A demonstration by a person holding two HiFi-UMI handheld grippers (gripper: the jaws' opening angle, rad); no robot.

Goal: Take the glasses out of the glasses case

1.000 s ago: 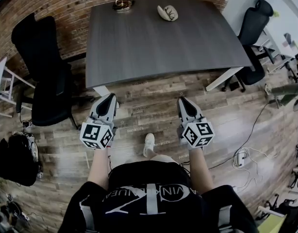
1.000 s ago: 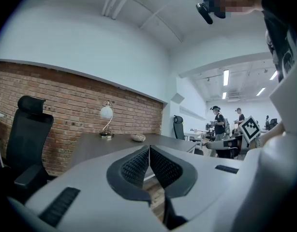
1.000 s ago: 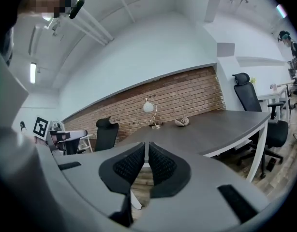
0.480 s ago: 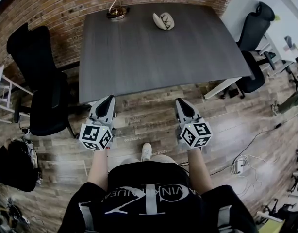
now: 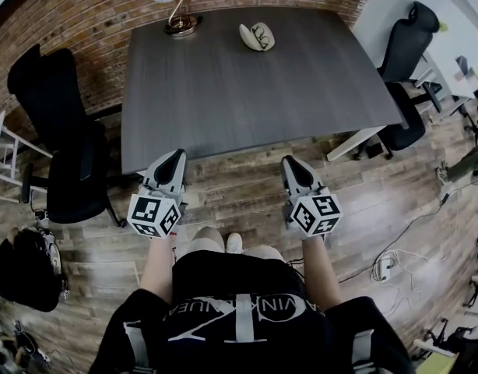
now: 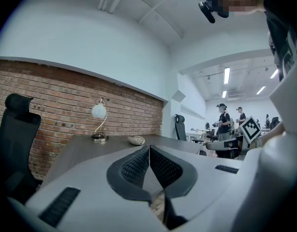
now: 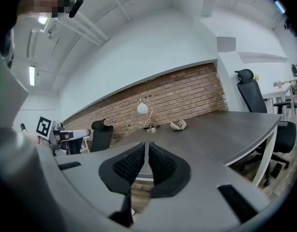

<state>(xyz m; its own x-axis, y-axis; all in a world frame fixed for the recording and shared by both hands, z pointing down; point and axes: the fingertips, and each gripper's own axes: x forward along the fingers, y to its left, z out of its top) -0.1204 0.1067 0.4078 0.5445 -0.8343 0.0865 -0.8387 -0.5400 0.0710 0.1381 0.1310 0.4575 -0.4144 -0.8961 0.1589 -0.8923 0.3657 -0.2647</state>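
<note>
Plank floor (image 5: 239, 197) runs up to the table's near edge. The table (image 5: 247, 92) is dark grey and takes up the middle of the room. A black chair (image 5: 56, 123) stands left of the table and another (image 5: 406, 41) at its right corner. At the table's far side, near the middle of the far edge, lies the pale glasses case (image 5: 257, 37), open, with dark glasses (image 5: 261, 34) showing in it. A lamp (image 5: 173, 6) with a round white shade stands left of the case at the table's far left corner. A brick wall (image 5: 75, 10) rises behind the table.

Both grippers hang over the floor just short of the table's near edge, well apart from the case. The left gripper (image 5: 177, 157) is clenched, pads meeting at the tips, with nothing in it. The right gripper (image 5: 290, 164) is closed to a thin slit and empty, touching nothing.
</note>
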